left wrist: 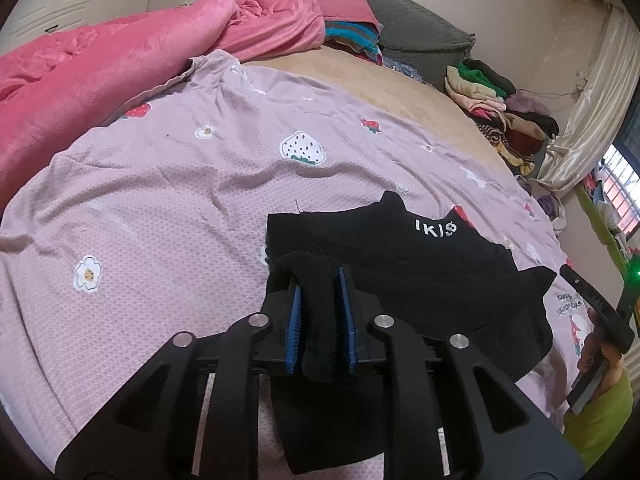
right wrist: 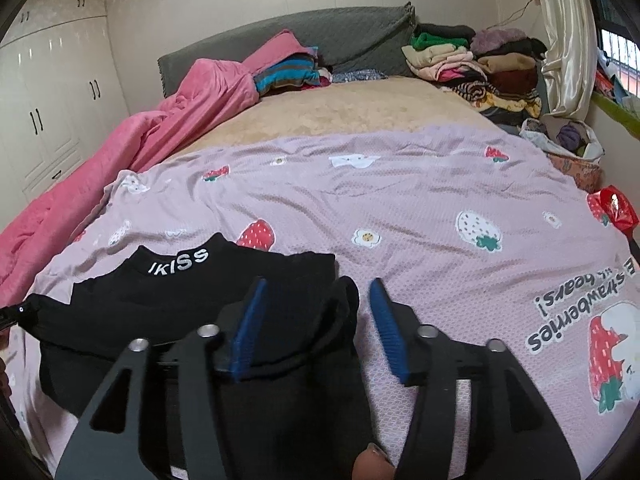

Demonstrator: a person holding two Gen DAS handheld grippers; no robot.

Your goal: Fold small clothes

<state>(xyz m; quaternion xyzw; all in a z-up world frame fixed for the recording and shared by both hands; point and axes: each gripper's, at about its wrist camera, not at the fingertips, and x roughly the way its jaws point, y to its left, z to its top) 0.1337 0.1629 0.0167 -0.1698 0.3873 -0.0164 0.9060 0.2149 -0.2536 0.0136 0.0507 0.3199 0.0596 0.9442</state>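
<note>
A small black top with white "IKISS" lettering at its collar (left wrist: 420, 248) (right wrist: 180, 292) lies flat on the lilac strawberry-print sheet (left wrist: 160, 184) (right wrist: 420, 208). My left gripper (left wrist: 320, 276) is nearly shut, a bunched fold of the top's left edge filling the narrow gap between its blue pads (left wrist: 295, 320). My right gripper (right wrist: 320, 284) stands open at the top's right edge. Black cloth is draped against its left pad (right wrist: 248, 328), and its right pad (right wrist: 386, 320) is bare over the sheet. Part of the right gripper's body (left wrist: 592, 304) shows at the edge of the left wrist view.
A pink blanket (left wrist: 100, 68) (right wrist: 140, 140) is heaped along the left side of the bed. Folded clothes (left wrist: 504, 120) (right wrist: 480, 68) are stacked at the far right by the grey headboard (right wrist: 340, 36). A hand in a green sleeve (left wrist: 600, 420) holds the right gripper.
</note>
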